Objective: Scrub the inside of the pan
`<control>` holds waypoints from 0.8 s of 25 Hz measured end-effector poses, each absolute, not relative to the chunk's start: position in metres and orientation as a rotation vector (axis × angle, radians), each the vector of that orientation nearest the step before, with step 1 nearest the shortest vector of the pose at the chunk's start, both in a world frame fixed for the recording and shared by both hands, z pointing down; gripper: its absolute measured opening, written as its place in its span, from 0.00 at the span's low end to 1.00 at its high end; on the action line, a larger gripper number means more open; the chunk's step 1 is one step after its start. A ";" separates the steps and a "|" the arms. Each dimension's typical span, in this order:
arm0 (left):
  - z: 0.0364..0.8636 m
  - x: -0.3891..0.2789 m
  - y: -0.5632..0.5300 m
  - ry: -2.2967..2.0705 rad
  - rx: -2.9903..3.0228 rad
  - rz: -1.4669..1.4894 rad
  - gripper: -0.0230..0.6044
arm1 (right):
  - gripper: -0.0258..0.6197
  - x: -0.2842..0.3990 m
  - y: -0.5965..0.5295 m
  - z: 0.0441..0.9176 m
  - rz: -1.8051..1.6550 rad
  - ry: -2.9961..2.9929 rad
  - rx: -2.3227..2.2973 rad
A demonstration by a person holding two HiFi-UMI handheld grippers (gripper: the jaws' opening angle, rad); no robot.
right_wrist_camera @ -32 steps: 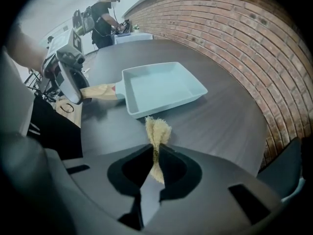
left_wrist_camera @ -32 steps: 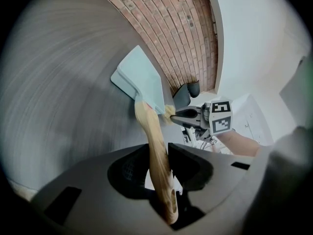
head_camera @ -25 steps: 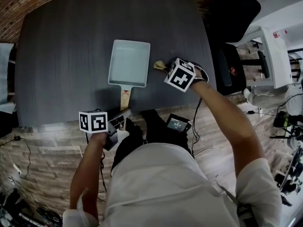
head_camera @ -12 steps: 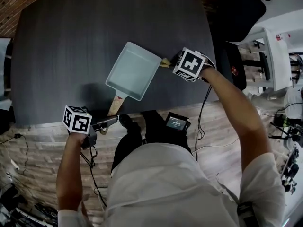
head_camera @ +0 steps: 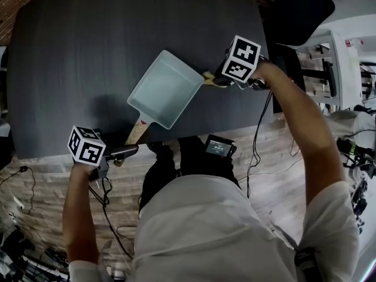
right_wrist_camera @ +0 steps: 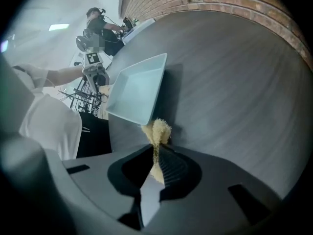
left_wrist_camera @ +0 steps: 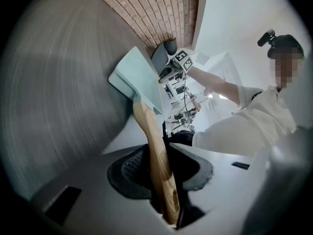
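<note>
The right gripper (right_wrist_camera: 156, 153) is shut tight on a small yellow scrub pad (right_wrist_camera: 157, 131); most of the pad is squeezed flat between the jaws, and only a fluffy tuft sticks out past the tips. That tuft sits just outside the pan (head_camera: 163, 90), at the corner of its rim farthest from the handle; whether it touches the wall I cannot tell. Held this way the soft end leads, so I judge the pad is poised to go over the rim and down onto the pan floor; the scrubbing itself looks not yet begun.

The left gripper (left_wrist_camera: 159, 175) stands about half closed, its jaws clamped on the wooden handle (left_wrist_camera: 154, 146) near the butt end; the wood runs straight out between the pads toward the pan. This grip seems there to steady the pan against the push of the pad, and to turn its open side toward the other hand.

The pan is a pale blue-green rectangular one with low walls, set askew on the dark table (head_camera: 88, 51) with its handle reaching past the table's near edge; a heavy shadow beside it on the side away from the pad suggests it is tipped or raised a little, though I cannot be sure. Its inside shows clean and bare; no water, food or suds can be made out in it.
</note>
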State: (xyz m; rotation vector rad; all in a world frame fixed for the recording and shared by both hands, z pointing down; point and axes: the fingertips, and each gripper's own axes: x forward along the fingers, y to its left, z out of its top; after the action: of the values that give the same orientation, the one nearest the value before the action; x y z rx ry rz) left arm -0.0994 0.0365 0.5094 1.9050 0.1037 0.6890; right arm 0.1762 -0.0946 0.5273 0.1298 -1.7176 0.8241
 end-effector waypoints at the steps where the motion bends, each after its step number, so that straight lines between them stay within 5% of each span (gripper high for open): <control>1: 0.509 -0.099 0.037 0.113 1.907 0.698 0.23 | 0.10 0.177 -0.095 0.528 0.827 -1.711 0.118; 20: 0.510 -0.108 0.032 0.185 1.940 0.793 0.24 | 0.10 0.155 -0.092 0.522 0.971 -1.696 -0.099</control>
State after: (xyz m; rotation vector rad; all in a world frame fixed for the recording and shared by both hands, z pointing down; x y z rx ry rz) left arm -0.1083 0.0319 0.5101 1.9397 0.1854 0.7931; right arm 0.1547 -0.0924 0.5217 -0.0990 -1.6960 0.9713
